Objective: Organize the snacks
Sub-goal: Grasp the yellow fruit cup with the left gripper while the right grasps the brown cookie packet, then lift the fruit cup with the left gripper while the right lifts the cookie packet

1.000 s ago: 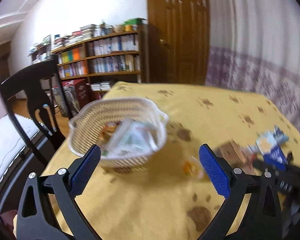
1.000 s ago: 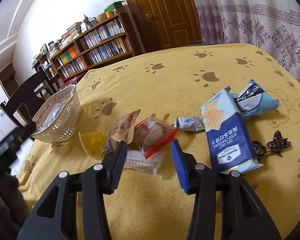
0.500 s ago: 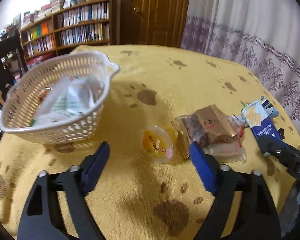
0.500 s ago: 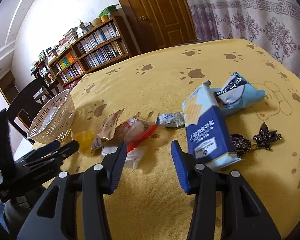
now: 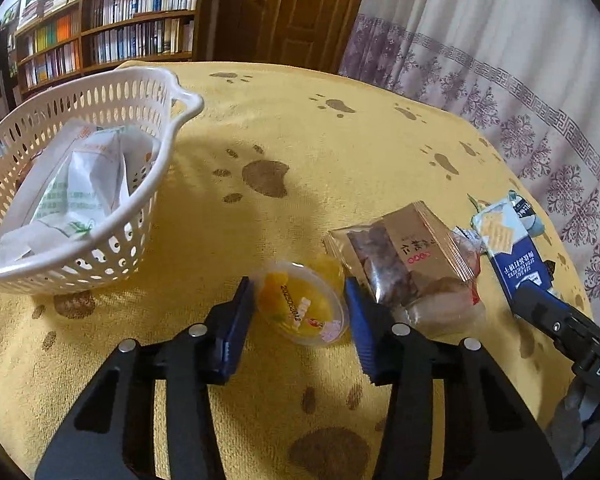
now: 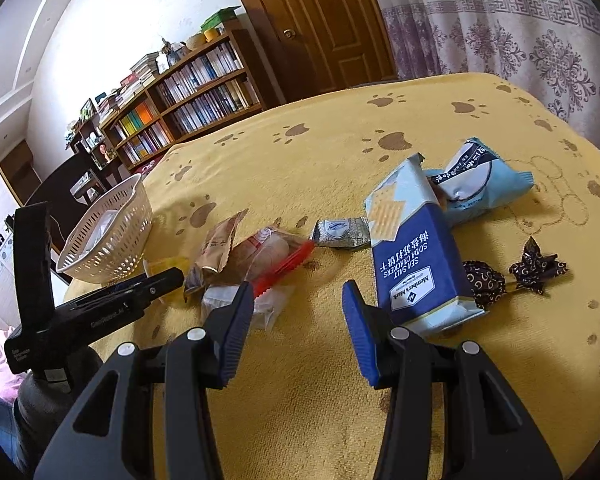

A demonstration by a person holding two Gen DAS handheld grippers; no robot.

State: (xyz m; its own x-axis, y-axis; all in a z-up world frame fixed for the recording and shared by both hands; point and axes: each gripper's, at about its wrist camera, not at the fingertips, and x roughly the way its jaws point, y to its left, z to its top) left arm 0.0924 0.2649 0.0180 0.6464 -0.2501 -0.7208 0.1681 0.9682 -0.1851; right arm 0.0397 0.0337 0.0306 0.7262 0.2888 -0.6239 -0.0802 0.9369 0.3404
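The left claw [image 5: 300, 312] had come down low over the worktop [image 5: 340, 140] and pulled in from wide to narrow. A moment earlier its blue pads were far apart and up in the air. Now they sat on each side of the little jelly cup [image 5: 302, 306], in the lower middle of the left picture. The pads were right at the cup's rim, but I could not tell if they pressed it yet.

That meant the cup looked like the next snack to go into the white basket [image 5: 148, 216], which sat in the upper left of the left picture. A white and green bag [image 5: 80, 184] already lay inside it.

The right claw [image 6: 298, 316] had drifted a bit to the right. It hung part way open and held nothing, over bare cloth near the bottom of the right picture. The blue cracker pack [image 6: 412, 248] lay just beside it on the right. The brown snack bag [image 5: 400, 252] lay close to the cup, so a careless lift could bump it.
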